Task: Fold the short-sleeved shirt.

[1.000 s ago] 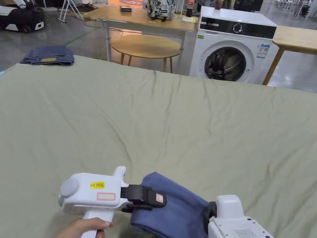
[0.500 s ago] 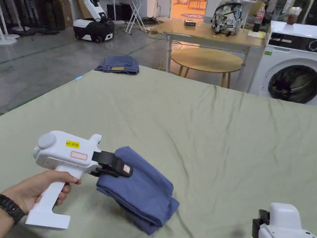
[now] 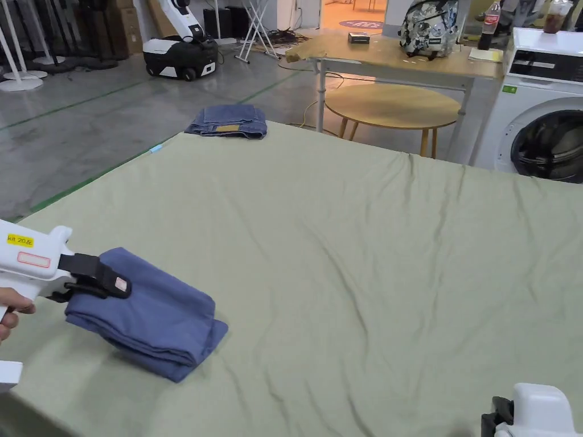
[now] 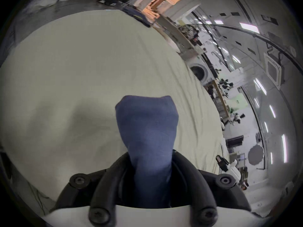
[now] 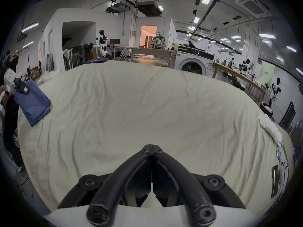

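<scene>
Currently the left gripper (image 3: 114, 283) is clamping the folded shirt (image 3: 149, 316) with its fingers; releasing carelessly risks the folds springing open, while the right gripper (image 5: 152, 148) is idling with fingers closed, empty.

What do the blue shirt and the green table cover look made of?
Blue shirt: soft matte knit, probably cotton jersey; it folds in limp layers, no sheen. Green table cover: thin matte woven sheet, likely cotton or a blend; fine creases run across it.

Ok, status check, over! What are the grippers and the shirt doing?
Left gripper shut on folded shirt, far end on the bed. Right gripper shut, empty. Nothing blocking.
</scene>
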The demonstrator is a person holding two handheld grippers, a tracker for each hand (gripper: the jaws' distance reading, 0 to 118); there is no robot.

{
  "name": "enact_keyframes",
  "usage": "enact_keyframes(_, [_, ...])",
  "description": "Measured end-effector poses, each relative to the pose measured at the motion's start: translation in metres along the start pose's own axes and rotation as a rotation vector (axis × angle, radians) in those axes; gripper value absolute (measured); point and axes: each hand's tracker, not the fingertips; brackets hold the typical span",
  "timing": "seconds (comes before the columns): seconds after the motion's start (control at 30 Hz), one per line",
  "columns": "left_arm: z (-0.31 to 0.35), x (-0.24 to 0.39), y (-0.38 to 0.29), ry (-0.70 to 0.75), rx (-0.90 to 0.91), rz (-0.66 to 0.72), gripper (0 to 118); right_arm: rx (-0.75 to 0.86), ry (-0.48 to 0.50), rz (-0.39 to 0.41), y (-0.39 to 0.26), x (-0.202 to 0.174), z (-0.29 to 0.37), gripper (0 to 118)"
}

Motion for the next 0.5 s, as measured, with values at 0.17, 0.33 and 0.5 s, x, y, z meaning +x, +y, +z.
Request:
enact_keyframes(0.17, [-0.001, 0.009, -0.014, 0.072, -0.032, 0.003, 17, -0.002, -0.001, -0.001, -0.001, -0.001, -0.002, 0])
enact_keyframes(0.33, [0.001, 0.003, -0.008, 0.101, -0.016, 0.013, 17, -0.004, 0.000, -0.003, -0.002, -0.001, -0.003, 0])
enact_keyframes(0.5, [-0.006, 0.028, -0.009, 0.304, -0.016, -0.103, 56, -0.005, 0.010, -0.009, -0.002, -0.002, -0.002, 0])
